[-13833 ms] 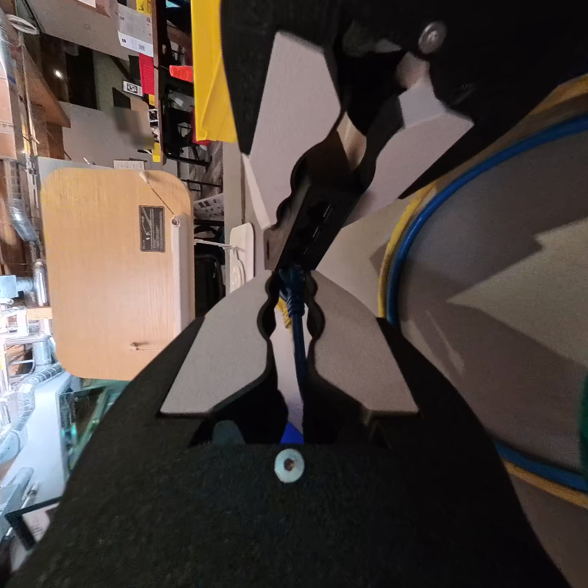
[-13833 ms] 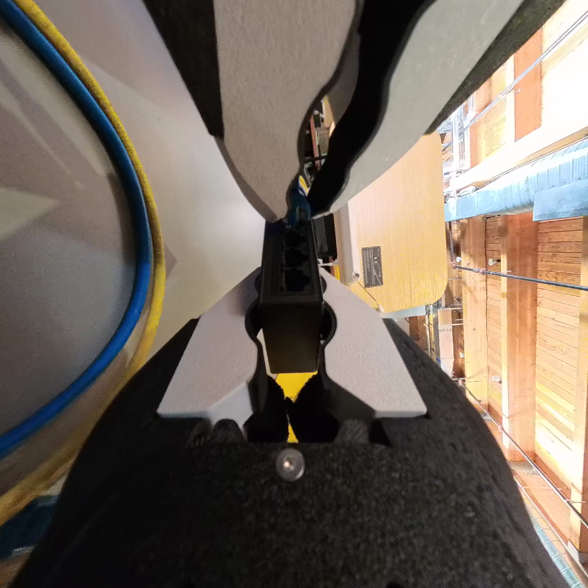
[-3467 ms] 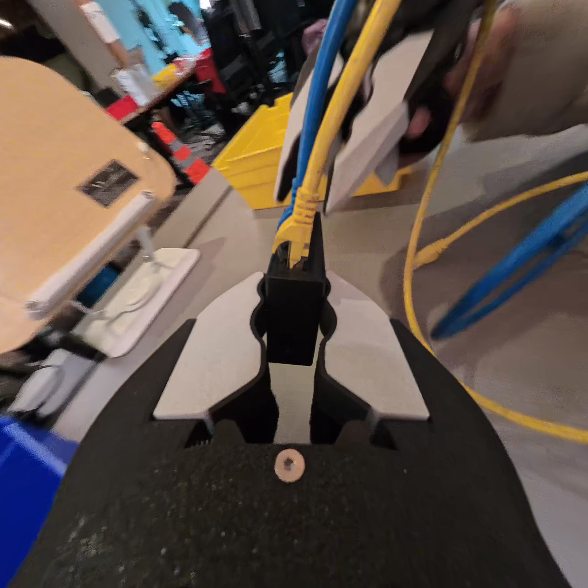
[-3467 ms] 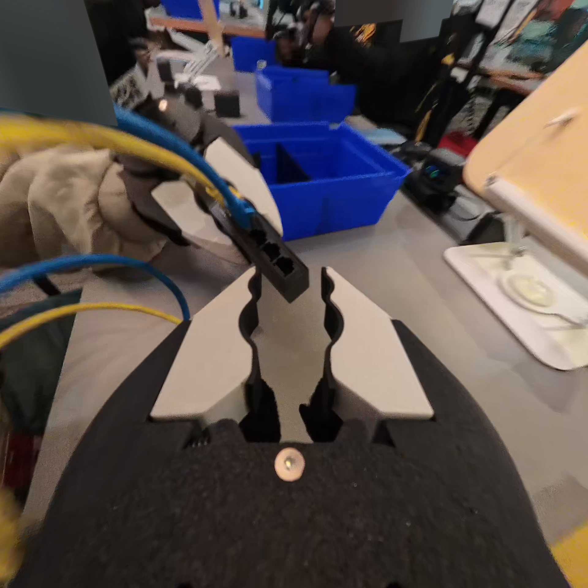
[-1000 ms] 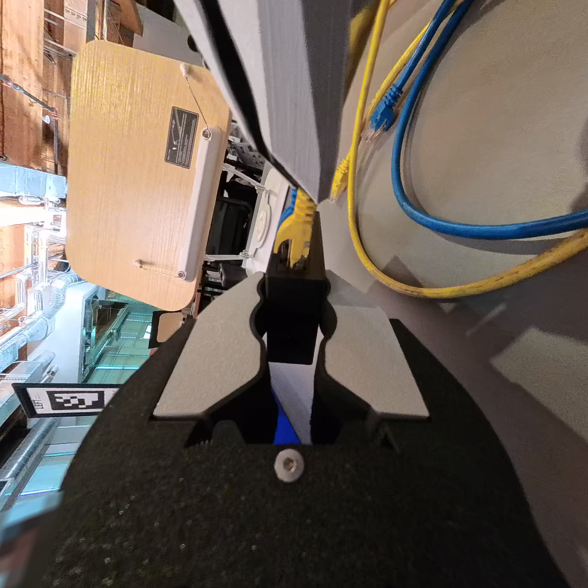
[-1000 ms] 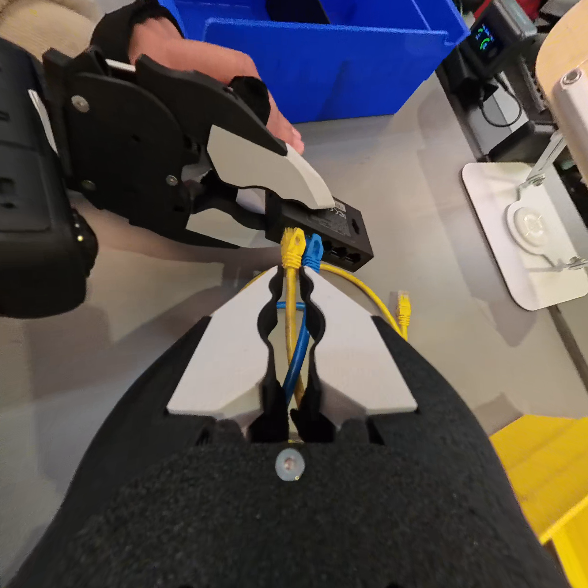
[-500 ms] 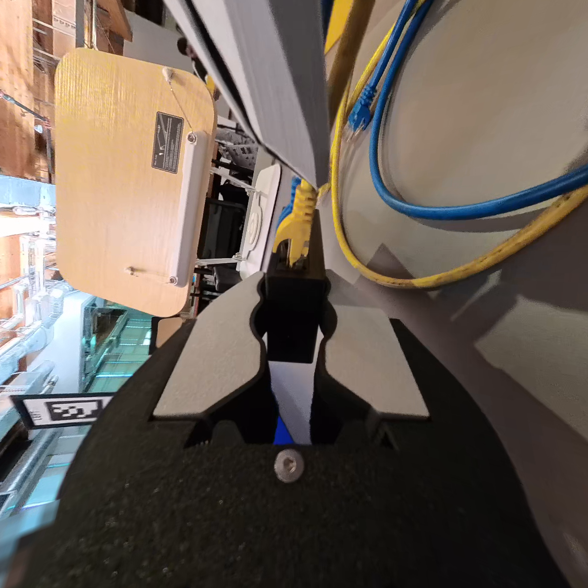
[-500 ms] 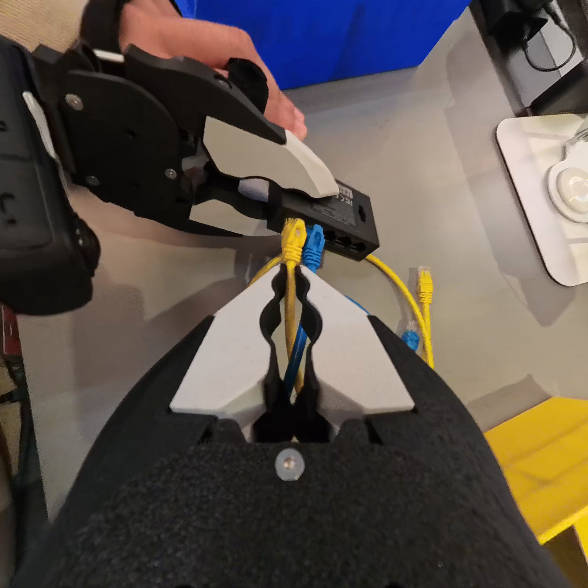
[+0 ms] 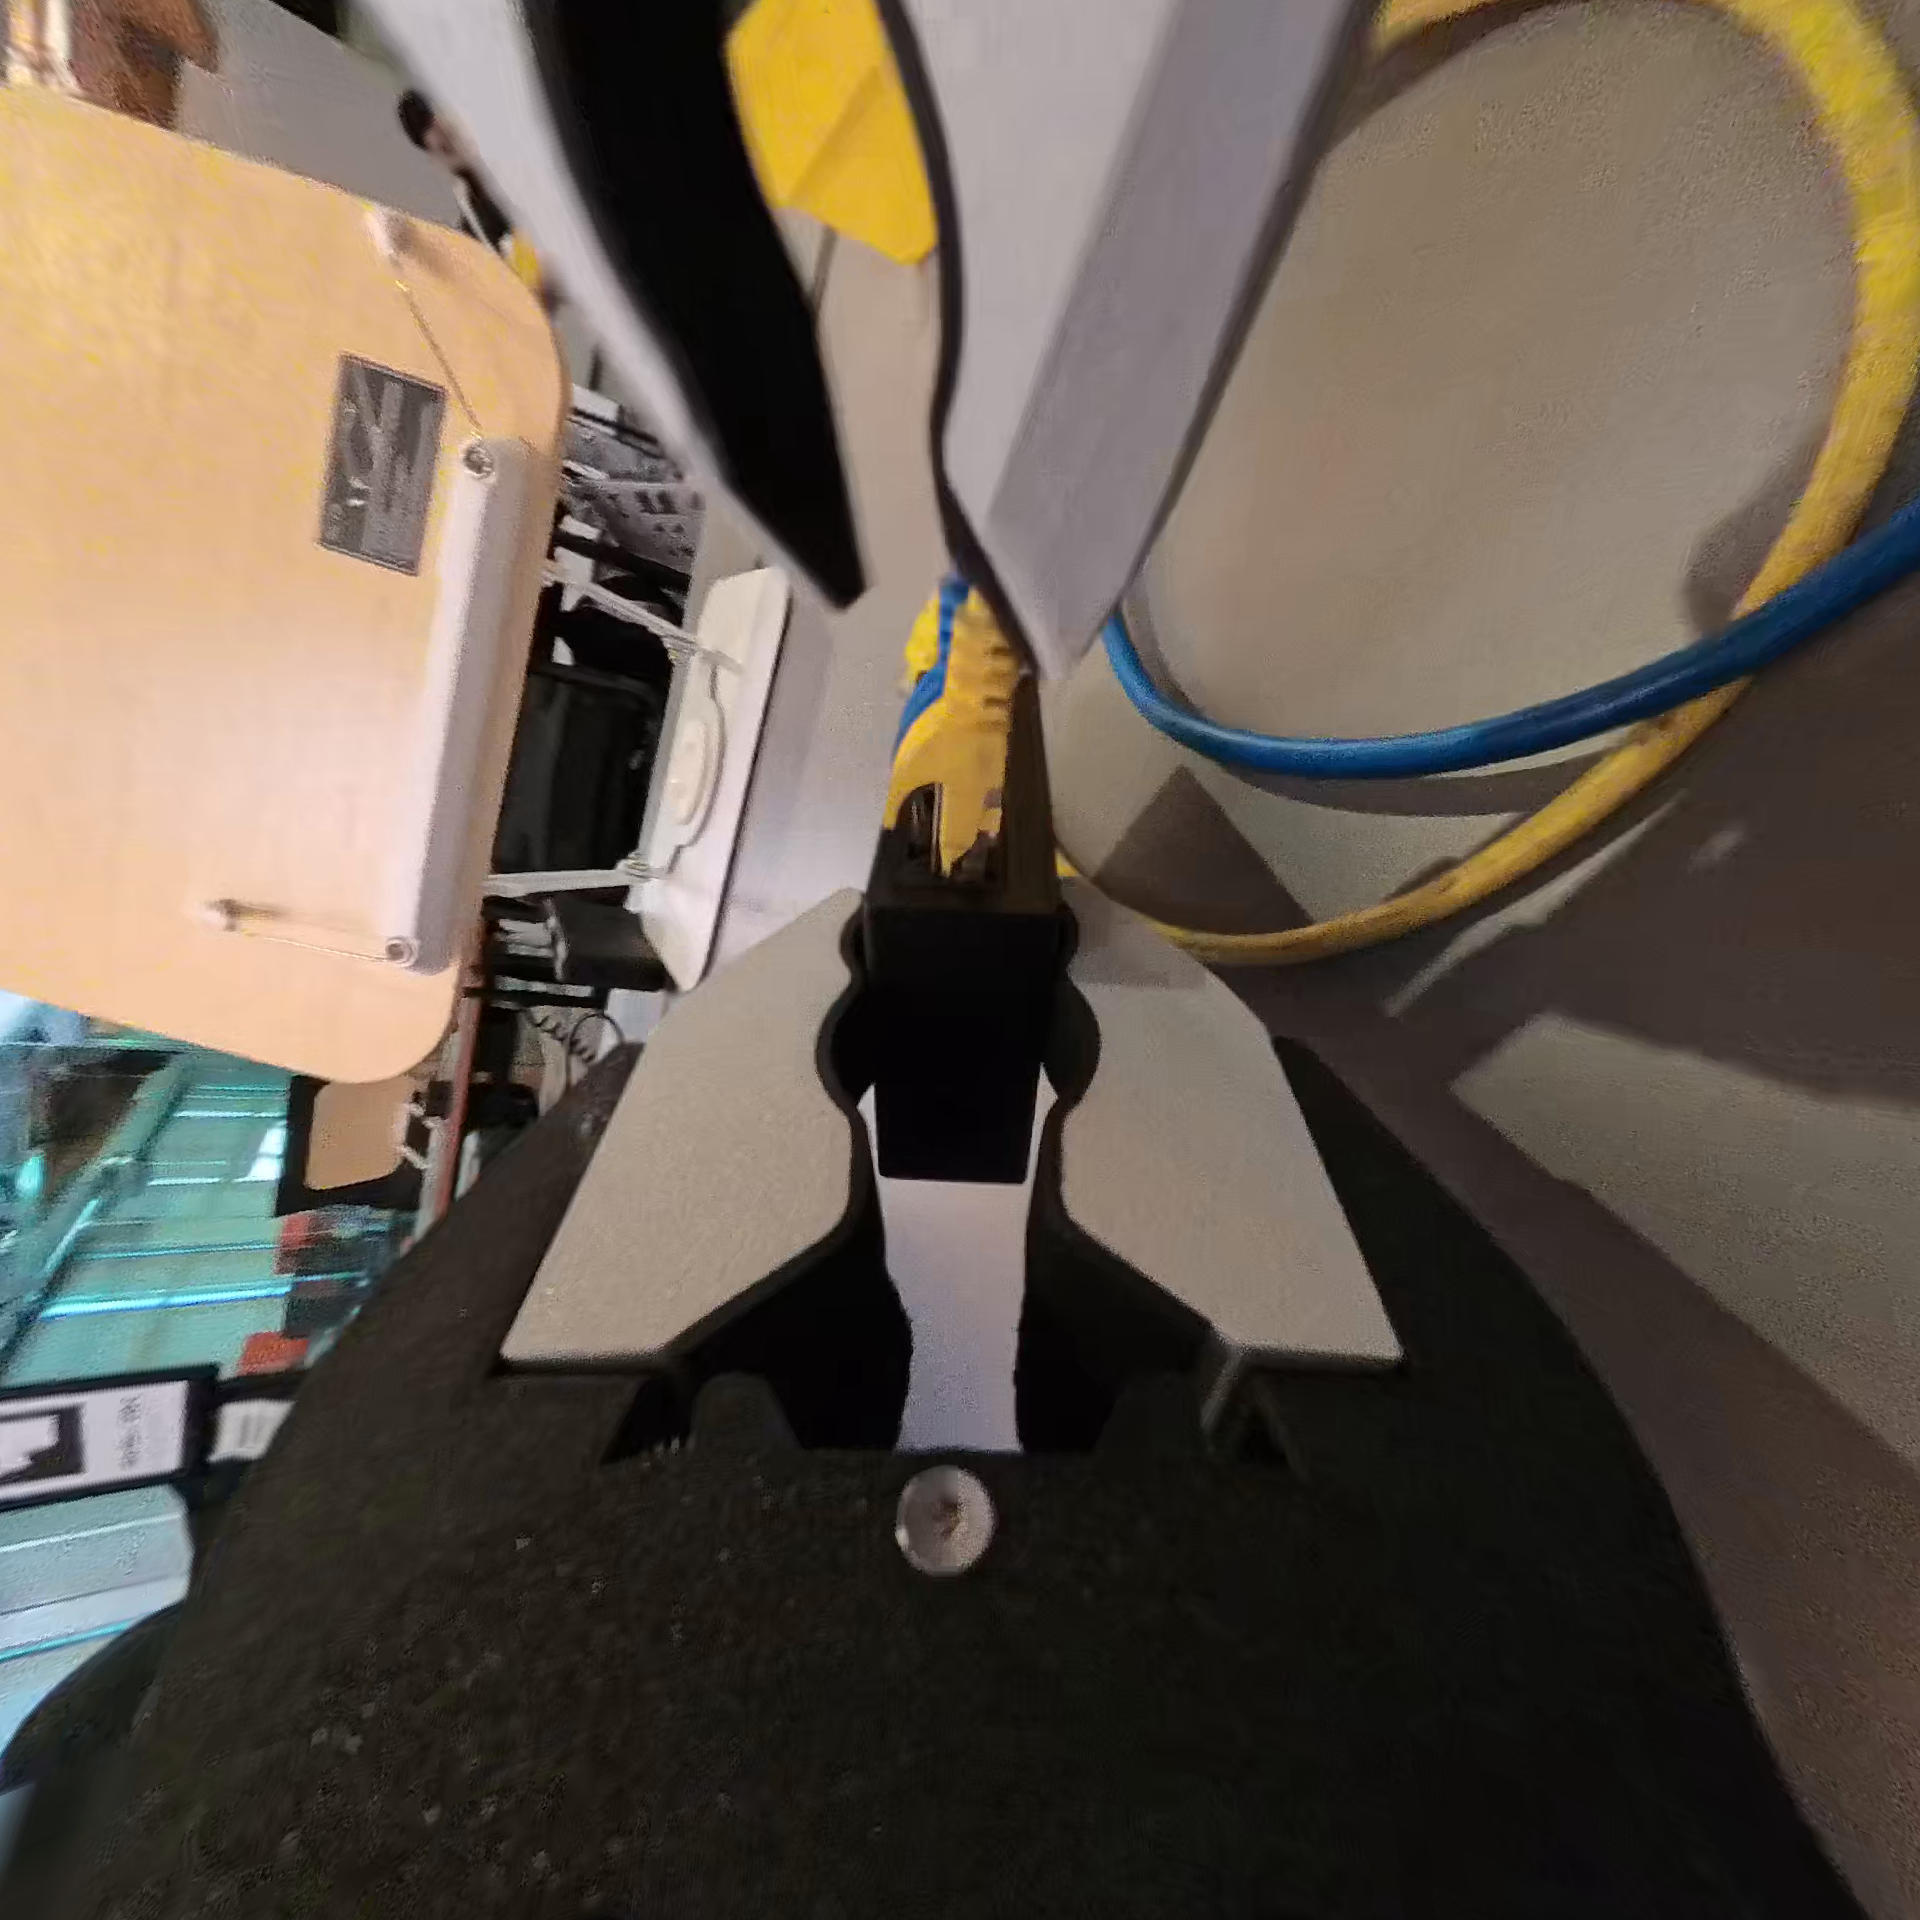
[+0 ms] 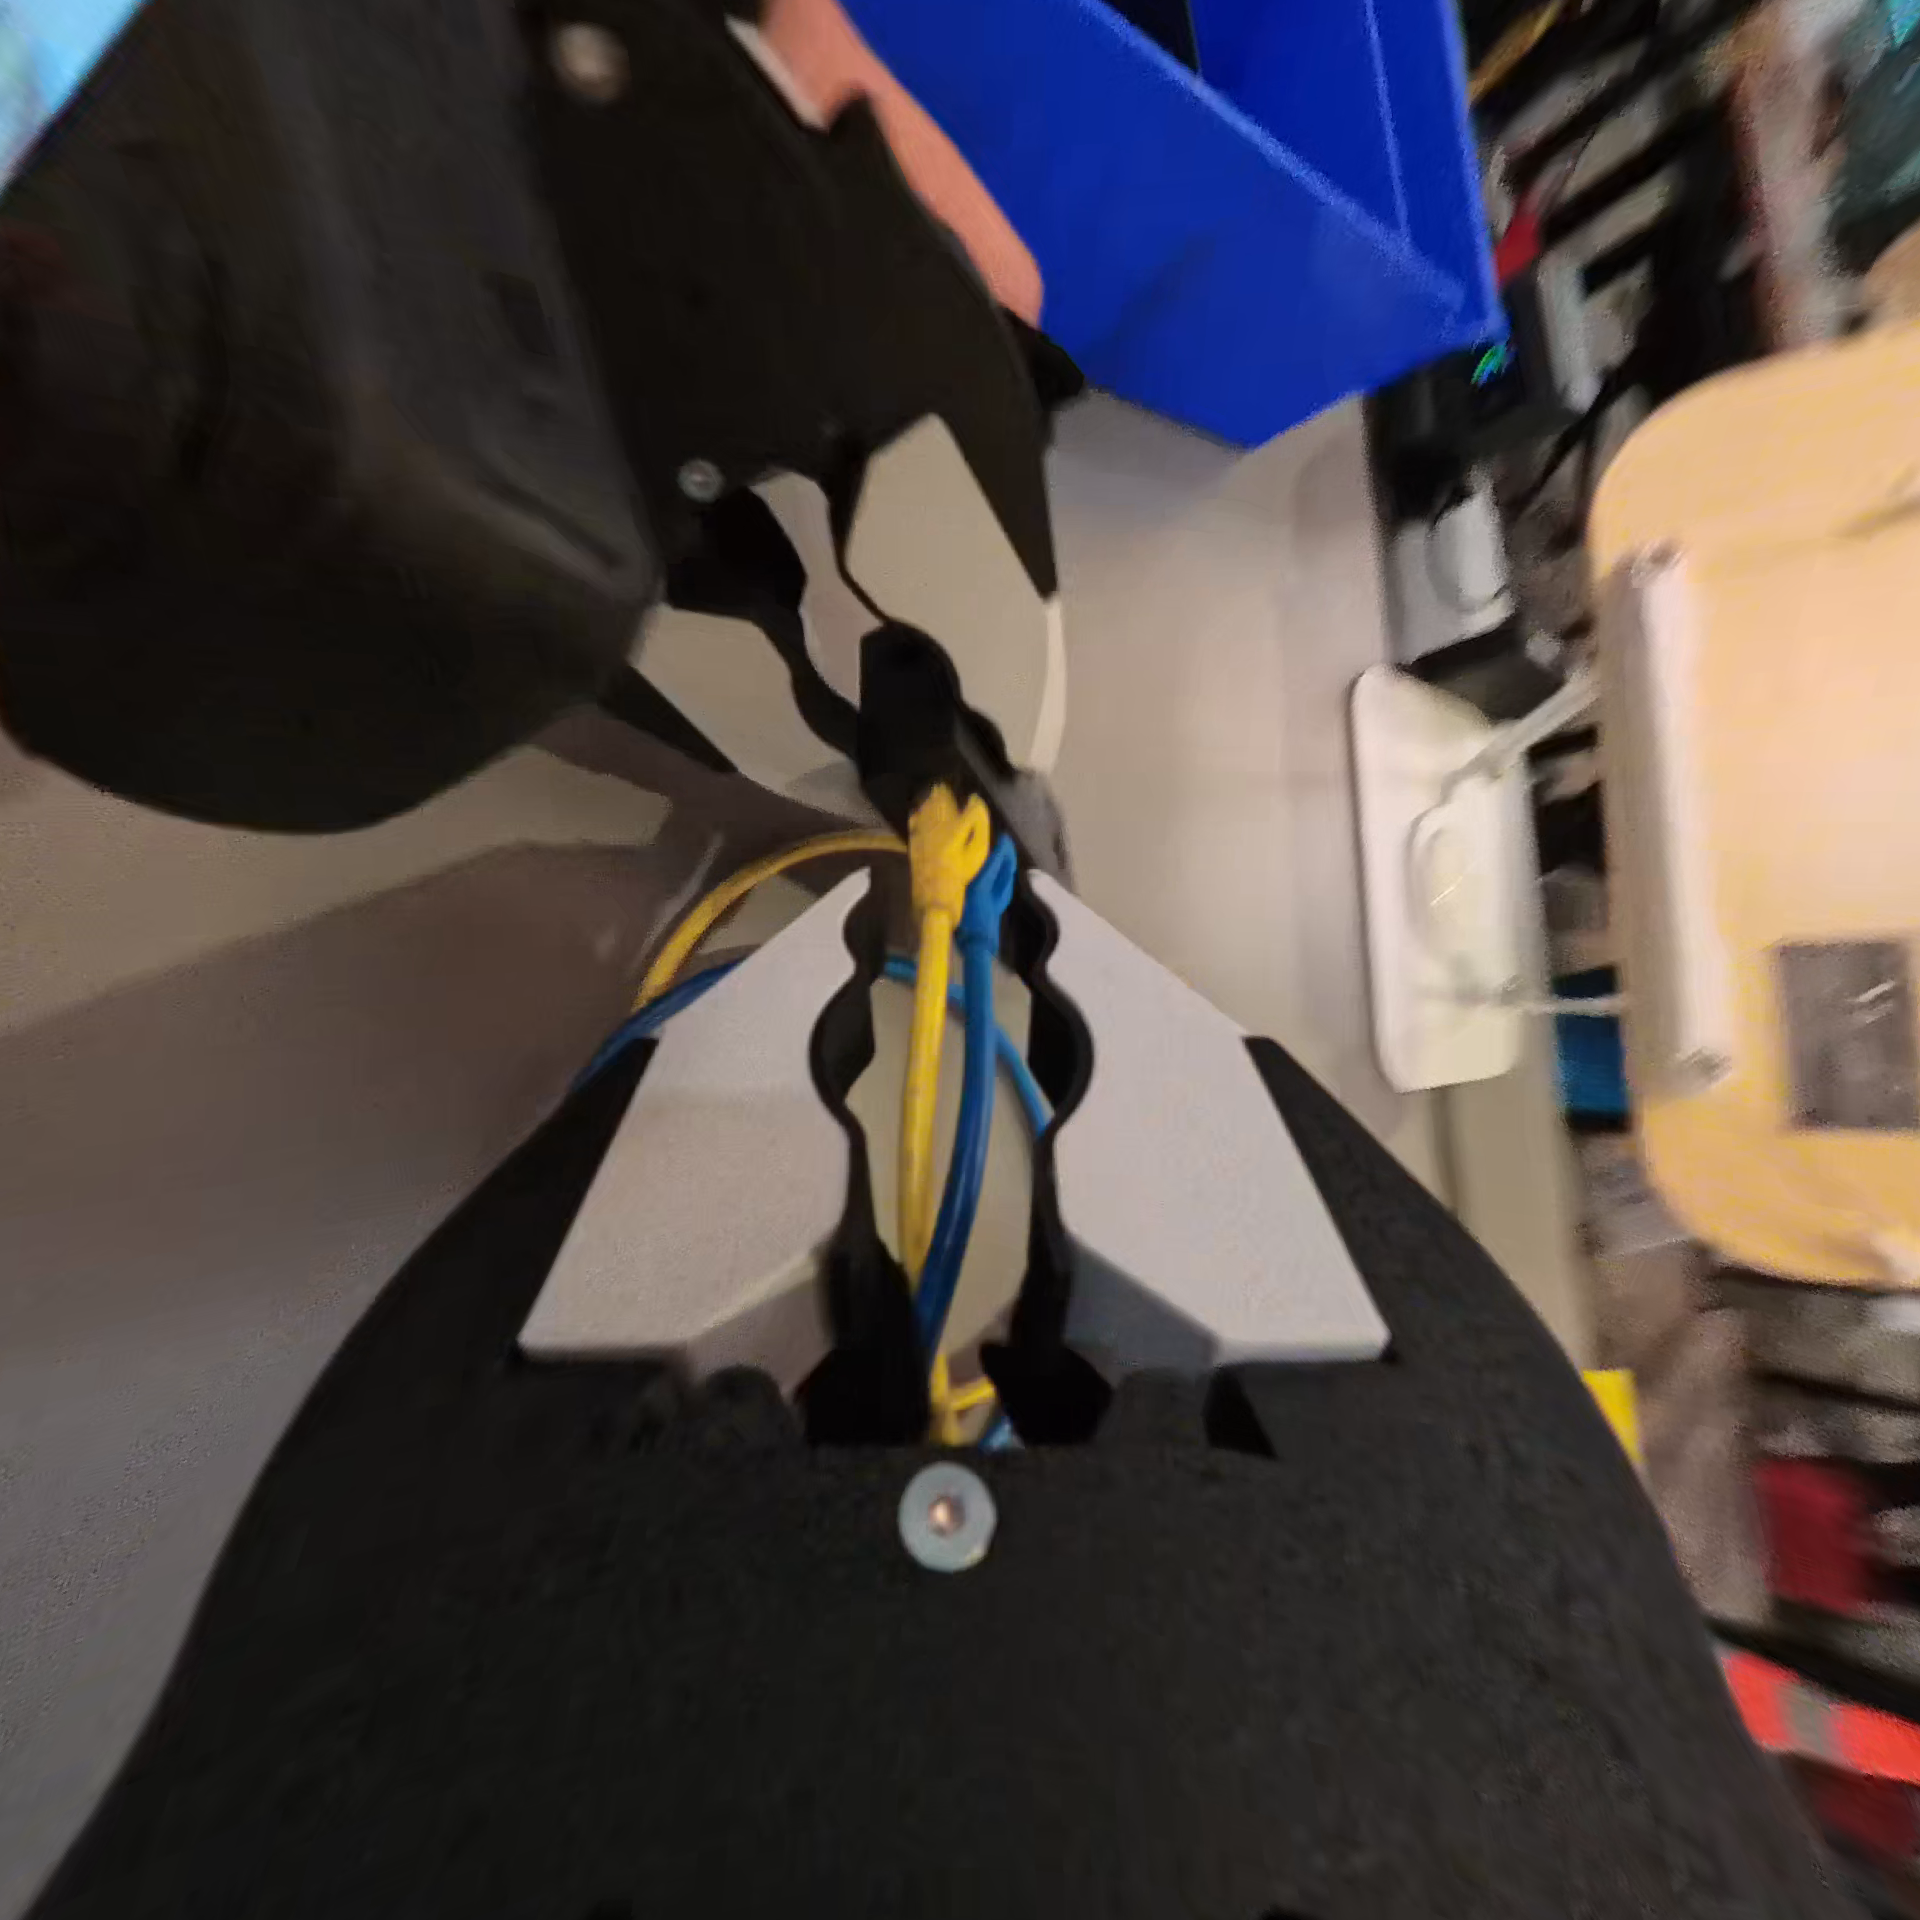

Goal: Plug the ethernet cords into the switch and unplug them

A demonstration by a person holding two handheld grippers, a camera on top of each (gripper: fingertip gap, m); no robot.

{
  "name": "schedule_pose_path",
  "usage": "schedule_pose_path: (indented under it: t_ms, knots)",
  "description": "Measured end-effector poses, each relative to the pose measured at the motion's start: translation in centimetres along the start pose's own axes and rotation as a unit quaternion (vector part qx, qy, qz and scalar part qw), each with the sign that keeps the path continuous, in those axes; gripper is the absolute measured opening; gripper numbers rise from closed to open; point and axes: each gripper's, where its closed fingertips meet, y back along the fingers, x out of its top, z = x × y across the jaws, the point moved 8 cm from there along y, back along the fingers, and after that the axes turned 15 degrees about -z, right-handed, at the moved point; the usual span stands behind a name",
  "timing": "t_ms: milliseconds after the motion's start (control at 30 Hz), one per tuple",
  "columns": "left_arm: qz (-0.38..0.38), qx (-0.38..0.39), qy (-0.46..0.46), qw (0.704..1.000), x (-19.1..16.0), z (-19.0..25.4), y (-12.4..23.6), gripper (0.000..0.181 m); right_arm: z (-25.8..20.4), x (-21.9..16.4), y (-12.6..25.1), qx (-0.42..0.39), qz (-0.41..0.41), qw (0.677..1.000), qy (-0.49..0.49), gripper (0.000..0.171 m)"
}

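Note:
My left gripper (image 9: 961, 914) is shut on the narrow end of the black switch (image 9: 956, 1049) and holds it above the grey table (image 9: 1455, 364). A yellow plug (image 9: 961, 717) and a blue plug (image 9: 925, 665) behind it sit in the switch's ports. In the right wrist view the switch (image 10: 914, 717) is end-on, held by the left gripper (image 10: 914, 665) and a hand. My right gripper (image 10: 948, 883) has its tips at the yellow plug (image 10: 940, 842) and blue plug (image 10: 992, 883). Its fingers (image 10: 727, 1143) are apart, and the yellow cord (image 10: 925, 1091) and blue cord (image 10: 971, 1091) run loose between them.
The cords loop over the table on the right (image 9: 1766, 644). A blue bin (image 10: 1195, 208) stands behind the left gripper. A wooden board with a white bracket (image 10: 1766, 779) and a white stand base (image 10: 1444, 883) are beyond the table edge. A yellow object (image 9: 831, 135) lies far off.
My right gripper has rolled and moved close up to the plugs, and its fingers have spread slightly off the cords. The left gripper has tilted but still holds the switch. Both views are blurred by motion.

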Motion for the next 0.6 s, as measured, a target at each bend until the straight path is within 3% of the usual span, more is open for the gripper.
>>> schedule_pose_path:
  t_ms: [67,167,600]
  knots:
    - [0.008,-0.002,0.001,1.000,0.3,0.1,0.4,0.029,-0.6,0.5,-0.5,-0.024,-0.007,0.998,0.057,0.025]
    - [0.006,0.012,-0.008,1.000,0.5,0.1,0.6,0.029,-0.5,0.8,-1.3,-0.032,-0.009,0.996,0.079,0.017]
    - [-0.001,0.046,-0.014,0.999,0.0,-0.8,1.0,0.028,0.2,2.2,-1.5,-0.053,-0.046,0.977,0.203,0.013]
